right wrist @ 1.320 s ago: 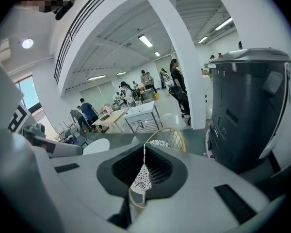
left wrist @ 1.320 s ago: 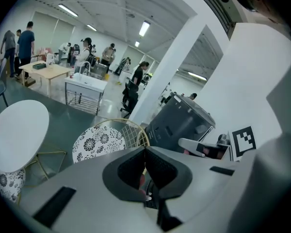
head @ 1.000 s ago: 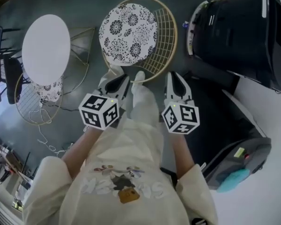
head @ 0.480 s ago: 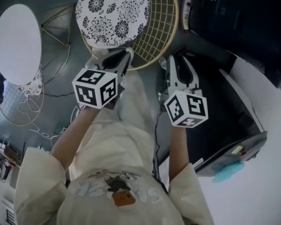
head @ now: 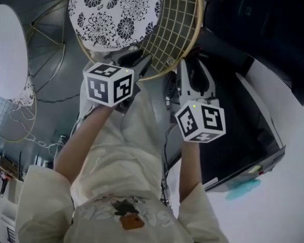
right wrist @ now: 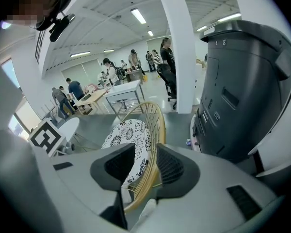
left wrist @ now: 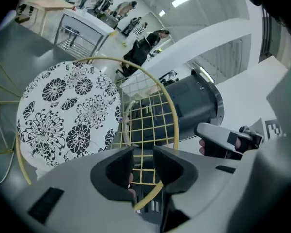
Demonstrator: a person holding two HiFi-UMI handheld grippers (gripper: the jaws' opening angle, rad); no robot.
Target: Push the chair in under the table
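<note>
Left tongs: jaws apart, having just been opening. The gold rim of the chair runs between them, pads clear of it. Right tongs: jaws likewise apart, having just been opening, with the same rim between them and no pad contact. Both tongs sit side by side at the near edge of the wire back. Beyond the back lies the round flowered cushion. The chair stands to the right of the white round counter, apart from it and not under it. A dark machine stands on the chair's other side.
</note>
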